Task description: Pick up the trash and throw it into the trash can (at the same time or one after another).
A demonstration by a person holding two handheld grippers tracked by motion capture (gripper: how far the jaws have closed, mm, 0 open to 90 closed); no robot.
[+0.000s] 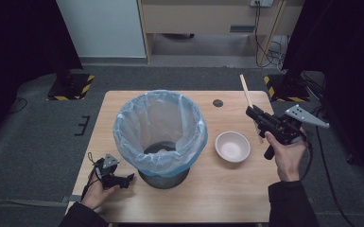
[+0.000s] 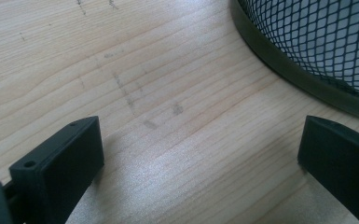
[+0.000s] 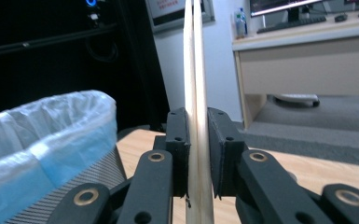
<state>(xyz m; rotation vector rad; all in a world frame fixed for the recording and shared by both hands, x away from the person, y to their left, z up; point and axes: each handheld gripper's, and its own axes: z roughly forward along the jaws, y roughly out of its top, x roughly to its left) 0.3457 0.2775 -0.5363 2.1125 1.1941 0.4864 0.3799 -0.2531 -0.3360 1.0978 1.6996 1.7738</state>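
right gripper [image 1: 255,113]: jaws clamped on wooden chopsticks [image 1: 247,90], raised beside the bowl [image 1: 232,146] | left gripper [image 1: 123,180]: jaws wide, empty, on tabletop [image 1: 217,194] by lined mesh bin [image 1: 160,130] | progress: chopsticks lifted; likely drop into bin remains

Matt wood-grain table [image 1: 227,198], black metal-mesh bin [image 2: 317,42], glossy blue plastic liner [image 1: 158,123]

Black claws [image 1: 255,113], brass-ringed pivots, grey triangular plate [image 1: 306,116], dark sleeves [image 1: 290,203].
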